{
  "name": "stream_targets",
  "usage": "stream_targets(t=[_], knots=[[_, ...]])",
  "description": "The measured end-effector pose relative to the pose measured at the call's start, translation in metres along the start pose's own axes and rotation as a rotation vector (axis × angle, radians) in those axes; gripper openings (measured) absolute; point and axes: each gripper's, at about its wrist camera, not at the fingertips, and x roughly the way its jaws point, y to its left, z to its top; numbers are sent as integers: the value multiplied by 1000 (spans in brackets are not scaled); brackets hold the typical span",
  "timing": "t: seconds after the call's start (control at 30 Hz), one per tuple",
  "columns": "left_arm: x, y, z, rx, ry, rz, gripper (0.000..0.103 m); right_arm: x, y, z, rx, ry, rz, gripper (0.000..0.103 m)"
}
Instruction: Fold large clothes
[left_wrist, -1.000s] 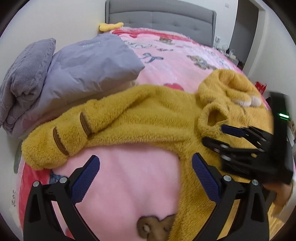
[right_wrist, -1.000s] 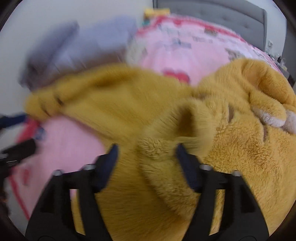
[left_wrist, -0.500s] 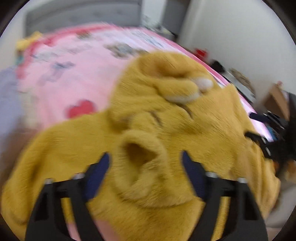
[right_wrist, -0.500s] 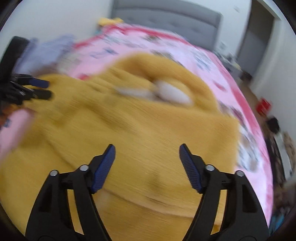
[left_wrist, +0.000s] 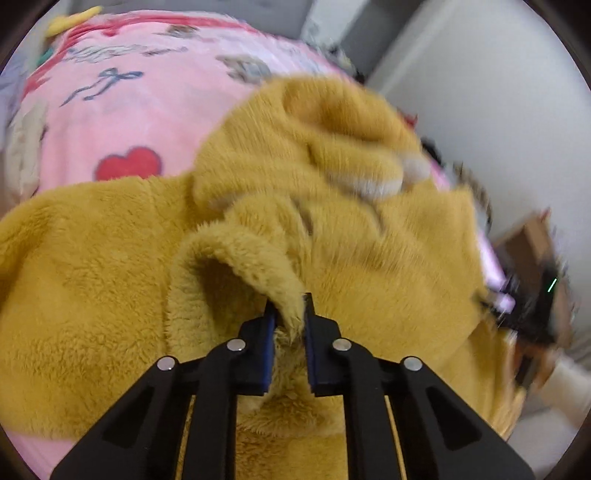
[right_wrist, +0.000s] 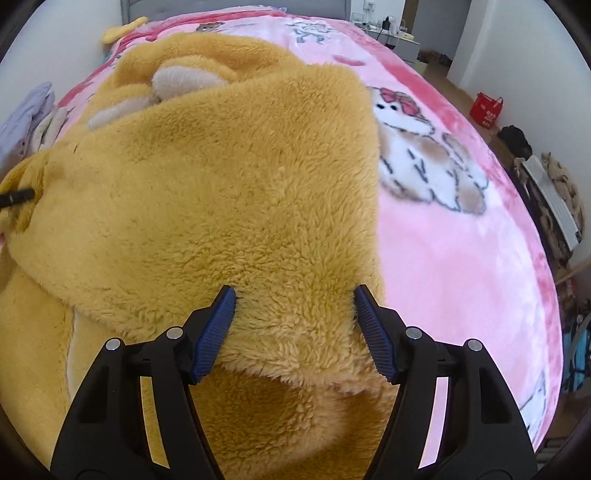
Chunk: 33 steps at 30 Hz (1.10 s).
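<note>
The left gripper, black with blue pads, is clamped on a pinched fold at the rim of a cuff-like opening in the fluffy mustard-yellow fleece garment, which lies spread over the pink plush bed blanket. The right gripper points down at the same garment near its right edge; its jaws stand apart with a thick hump of fleece between the blue pads, the left pad touching the pile, the right pad at the fleece's edge, and whether they press on it cannot be told. In the right wrist view the garment's right edge runs as a clean line up the blanket, and beyond that edge the blanket lies bare and open out to the bed's side. Farther up the garment, cream-coloured padded patches sit on its bunched hood end. The blanket carries a red heart, a blue bow drawing, and a cartoon bear with a pink bow; cursive lettering above the blue bow is too blurred to read. Beyond the bed's right side stands a red bag with white marks that cannot be read. A yellow plush item lies at the bed's far end.
</note>
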Motion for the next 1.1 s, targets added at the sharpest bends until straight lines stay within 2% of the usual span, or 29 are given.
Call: stream_targets(t=[0.07, 0.13, 0.27, 0.33, 0.47, 0.7, 0.77, 0.83, 0.93, 1.0, 1.07, 1.1], knots=[[-20, 8, 4, -65, -85, -35, 12, -7, 1, 1, 7, -32, 20, 62], [-26, 16, 8, -106, -107, -33, 12, -19, 4, 1, -10, -87, 19, 62], [-1, 28, 2, -84, 25, 40, 12, -26, 12, -1, -62, -134, 30, 65], [4, 31, -5, -63, 55, 77, 11, -23, 16, -1, -84, -117, 27, 65], [10, 40, -18, -97, 61, 94, 11, -7, 20, -5, -110, -57, 16, 65], [24, 34, -16, -64, 73, 133, 11, 21, 20, -7, -88, 25, 13, 68], [17, 24, -12, -43, 51, 155, 12, 20, 19, -3, -78, 31, 17, 68], [1, 7, -8, 15, -12, 194, 13, 7, 16, 2, -56, -2, 44, 69], [-15, -31, -3, 134, -75, 226, 17, -26, 7, 8, -8, -145, 108, 78], [-22, -51, -3, 192, -97, 218, 19, -41, 6, 16, -8, -231, 104, 86], [-13, -72, 0, 251, -81, 191, 37, -40, 7, 29, -41, -243, 78, 86], [-4, -78, 1, 271, -72, 201, 42, -34, 7, 34, -53, -230, 59, 86]])
